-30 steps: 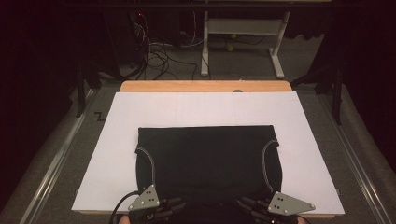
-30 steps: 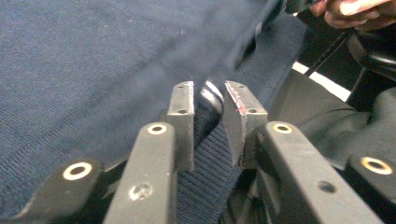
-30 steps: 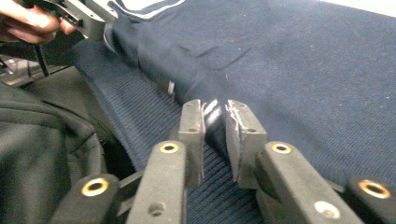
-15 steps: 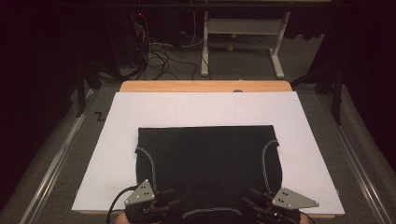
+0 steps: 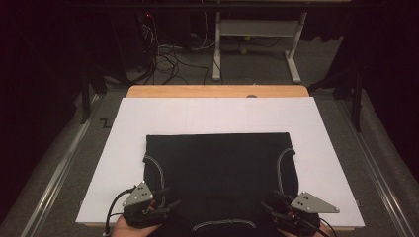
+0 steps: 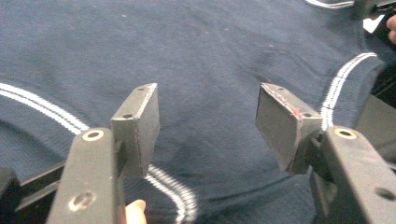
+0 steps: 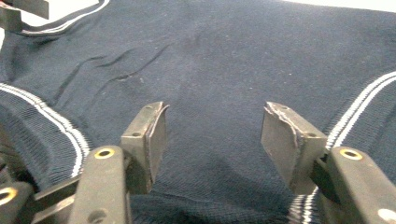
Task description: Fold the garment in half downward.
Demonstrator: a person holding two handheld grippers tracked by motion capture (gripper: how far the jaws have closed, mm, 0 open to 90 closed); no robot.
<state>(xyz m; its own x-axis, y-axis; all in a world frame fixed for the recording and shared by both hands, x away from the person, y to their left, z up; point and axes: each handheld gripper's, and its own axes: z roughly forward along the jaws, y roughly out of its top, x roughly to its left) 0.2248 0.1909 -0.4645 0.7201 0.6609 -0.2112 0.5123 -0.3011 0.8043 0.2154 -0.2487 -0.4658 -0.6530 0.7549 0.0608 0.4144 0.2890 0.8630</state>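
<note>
Both grippers moved nearer | left gripper (image 6: 208, 121) agape over sweater (image 6: 210, 51)

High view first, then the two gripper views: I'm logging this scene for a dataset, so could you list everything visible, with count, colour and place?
Garment: one, dark navy with white piping, flat on the white board, nearer the person's edge.
White board: one, white, covering most of the table.
Table: one, light wood, its far edge showing beyond the board.
Desk frame: one, white, on the floor behind the table.
Cables: several, dark, on the floor at back left.
Left gripper: one, black with grey plate, over the garment's near left corner, jaws open.
Right gripper: one, black with grey plate, over the near right corner, jaws open.
</note>
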